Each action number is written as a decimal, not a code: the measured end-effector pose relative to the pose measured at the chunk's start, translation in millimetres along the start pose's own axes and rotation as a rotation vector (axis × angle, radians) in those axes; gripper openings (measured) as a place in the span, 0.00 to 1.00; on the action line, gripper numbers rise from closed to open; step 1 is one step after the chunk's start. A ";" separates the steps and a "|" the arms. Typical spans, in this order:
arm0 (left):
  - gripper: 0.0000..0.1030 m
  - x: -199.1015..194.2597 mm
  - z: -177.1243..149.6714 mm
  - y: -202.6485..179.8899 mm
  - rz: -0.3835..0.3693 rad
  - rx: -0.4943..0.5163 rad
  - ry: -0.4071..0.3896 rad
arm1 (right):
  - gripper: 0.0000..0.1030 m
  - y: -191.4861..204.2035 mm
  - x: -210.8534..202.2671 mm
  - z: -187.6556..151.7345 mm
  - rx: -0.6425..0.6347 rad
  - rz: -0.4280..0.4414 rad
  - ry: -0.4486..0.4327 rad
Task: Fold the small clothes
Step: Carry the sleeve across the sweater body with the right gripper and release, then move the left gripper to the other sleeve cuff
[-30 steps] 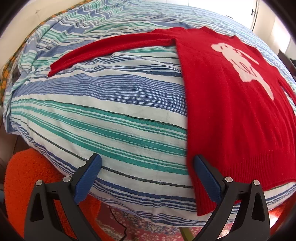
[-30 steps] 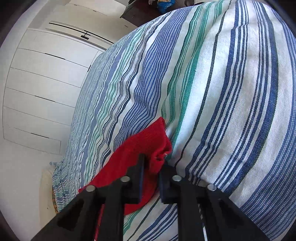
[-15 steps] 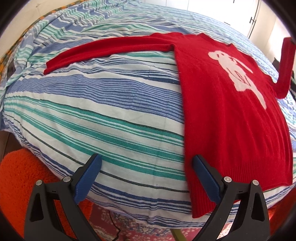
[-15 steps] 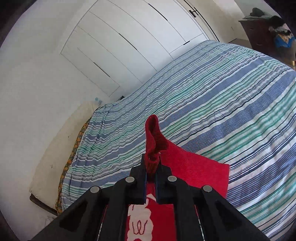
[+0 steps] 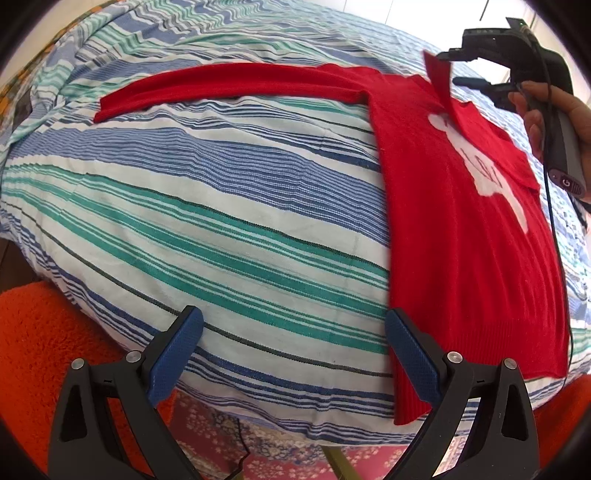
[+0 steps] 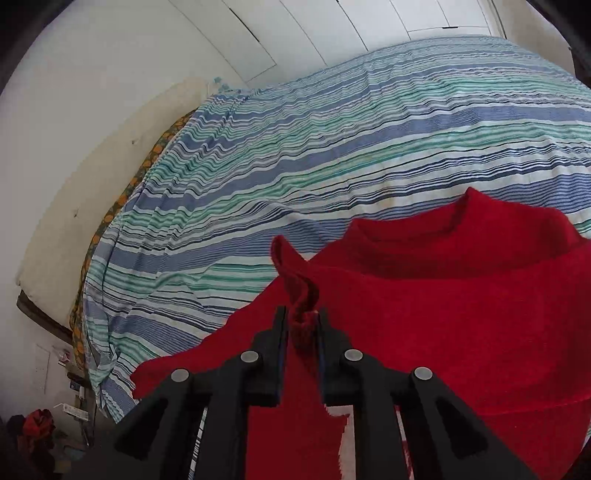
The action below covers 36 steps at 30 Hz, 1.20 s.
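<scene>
The small red knitted sweater with a white figure on its chest (image 5: 461, 229) lay spread on the bed's blue, green and white striped cover (image 5: 221, 206), toward the right in your left wrist view. Its ribbed hem hung a little over the near edge of the bed, and one long sleeve (image 5: 229, 86) stretched flat to the left, well apart from the body. Your left gripper (image 5: 293, 349) stood wide with nothing between its blue pads, its right finger just beside the sweater's side edge. Plenty of bare cover lay open between that sleeve and your fingers. An orange fuzzy rug (image 5: 48, 350) showed below the bed edge. Up at the right, your right hand (image 5: 554, 110) carried the right gripper (image 5: 456, 68), with the other sleeve folded across the chest.

In your right wrist view, the right gripper (image 6: 303, 325) was opening, the bunched red cuff (image 6: 301, 295) between its fingers, though whether the pads pressed it was unclear. Beyond the sweater (image 6: 461, 314) and its collar, the cover (image 6: 332, 147) ran clear to white wardrobe doors (image 6: 332, 29).
</scene>
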<state>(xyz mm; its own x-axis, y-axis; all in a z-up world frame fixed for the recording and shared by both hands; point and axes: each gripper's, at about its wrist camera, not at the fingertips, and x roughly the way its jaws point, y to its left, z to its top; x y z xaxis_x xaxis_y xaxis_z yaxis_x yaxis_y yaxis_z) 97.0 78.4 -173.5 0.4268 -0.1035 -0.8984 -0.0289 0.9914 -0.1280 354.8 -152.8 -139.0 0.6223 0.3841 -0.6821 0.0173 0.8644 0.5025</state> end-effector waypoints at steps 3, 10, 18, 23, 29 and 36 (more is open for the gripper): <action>0.96 1.5 -1.4 -2.8 0.007 0.006 0.005 | 0.73 -3.3 11.8 -12.8 0.014 0.076 0.076; 0.96 5.1 -4.8 -10.0 0.011 0.017 0.008 | 0.73 -90.8 -55.8 0.5 0.157 0.129 -0.007; 0.97 6.5 -6.5 -12.7 0.029 0.029 0.004 | 0.51 -219.1 -113.0 -39.9 0.324 -0.263 -0.020; 0.97 7.7 -5.5 -16.1 0.045 0.037 -0.001 | 0.60 -163.6 -144.4 -46.8 0.094 -0.165 -0.064; 0.96 3.8 -6.7 -13.4 0.026 0.037 -0.009 | 0.68 -110.4 -154.3 -126.0 -0.177 -0.216 0.031; 0.96 3.5 -7.6 -18.4 0.014 0.054 -0.003 | 0.71 -103.7 -158.2 -233.0 -0.231 -0.274 0.152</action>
<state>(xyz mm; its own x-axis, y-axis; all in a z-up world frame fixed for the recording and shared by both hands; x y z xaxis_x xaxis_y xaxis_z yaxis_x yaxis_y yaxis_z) 92.2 59.2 -177.5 0.4295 -0.0894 -0.8986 0.0141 0.9956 -0.0923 72.3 -227.6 -207.0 0.4958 0.1570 -0.8541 -0.0206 0.9854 0.1692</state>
